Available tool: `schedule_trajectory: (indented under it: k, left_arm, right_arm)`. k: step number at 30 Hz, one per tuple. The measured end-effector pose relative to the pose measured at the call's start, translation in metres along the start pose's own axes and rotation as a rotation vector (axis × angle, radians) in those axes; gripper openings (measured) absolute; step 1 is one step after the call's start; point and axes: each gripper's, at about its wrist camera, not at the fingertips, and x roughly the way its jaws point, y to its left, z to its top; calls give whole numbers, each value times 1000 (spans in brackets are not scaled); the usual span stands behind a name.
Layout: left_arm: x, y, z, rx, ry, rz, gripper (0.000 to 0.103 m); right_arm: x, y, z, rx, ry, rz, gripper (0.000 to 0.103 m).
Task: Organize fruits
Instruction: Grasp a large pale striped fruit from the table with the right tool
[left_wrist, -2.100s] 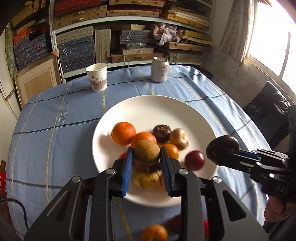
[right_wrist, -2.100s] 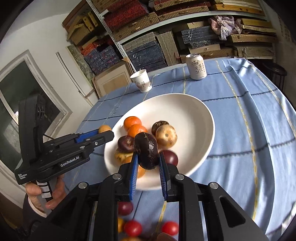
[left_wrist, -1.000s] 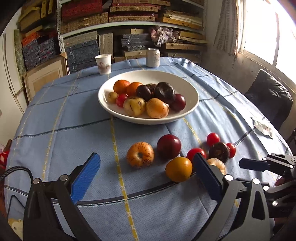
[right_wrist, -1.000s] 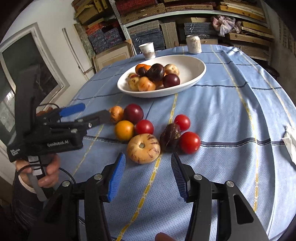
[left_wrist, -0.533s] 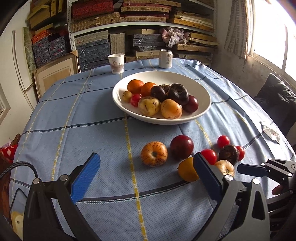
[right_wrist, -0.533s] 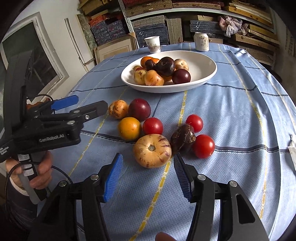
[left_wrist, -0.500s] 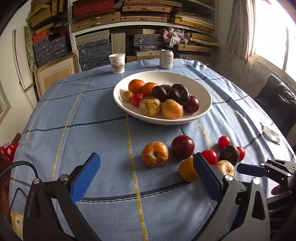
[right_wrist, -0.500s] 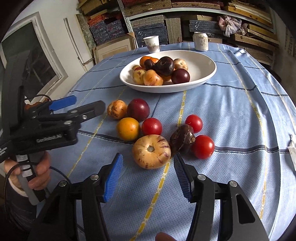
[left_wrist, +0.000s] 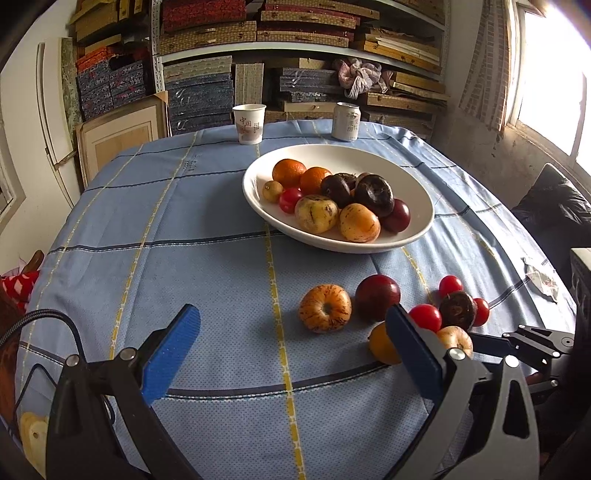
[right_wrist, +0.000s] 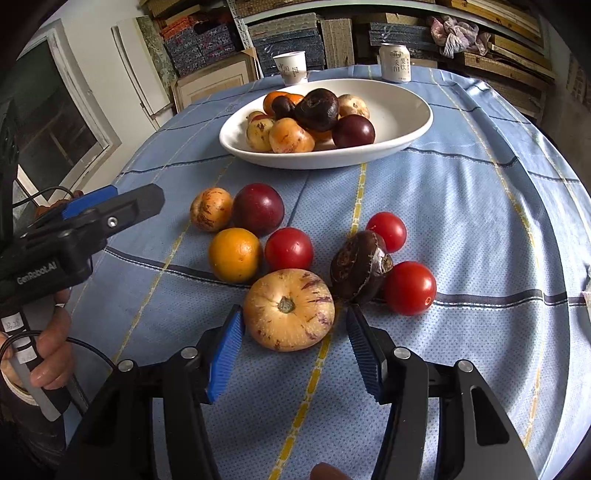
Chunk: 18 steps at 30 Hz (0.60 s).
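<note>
A white bowl (left_wrist: 421, 192) (right_wrist: 406, 110) on the blue cloth holds several fruits. Nearer the front lie loose fruits: a pale striped melon (right_wrist: 289, 309), a dark mangosteen (right_wrist: 360, 266), red tomatoes (right_wrist: 409, 287), an orange (right_wrist: 235, 254), a dark red plum (right_wrist: 258, 209) and a small striped fruit (right_wrist: 210, 209) (left_wrist: 325, 308). My right gripper (right_wrist: 295, 334) stands open, its blue pads just short of the melon on either side, not pressing it. My left gripper (left_wrist: 291, 341) is wide open and empty, over bare cloth left of the orange (left_wrist: 382, 345).
A paper cup (left_wrist: 249, 123) and a drinks can (left_wrist: 345, 121) stand at the table's far edge, with stacked shelves behind. A crumpled scrap (left_wrist: 541, 280) lies at the right edge. A person's hand (right_wrist: 48, 350) grips the left gripper's handle.
Both grippers left the bowl empty and drew back to the loose fruits. The right gripper has since closed in on the striped melon. The left gripper has barely moved.
</note>
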Motion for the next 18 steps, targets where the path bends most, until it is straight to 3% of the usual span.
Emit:
schedule_trajectory:
  k: [2, 13, 18]
  left_arm:
    - [0, 0, 0, 0, 1, -1, 98]
    - [4, -7, -3, 30, 7, 10, 98]
    - [3, -22, -10, 97, 5, -80, 98]
  right_arm:
    - [-3, -1, -1, 9, -8, 16, 48]
    - [-23, -6, -10, 8, -42, -37, 47]
    - [-46, -22, -18, 43, -89, -48, 46]
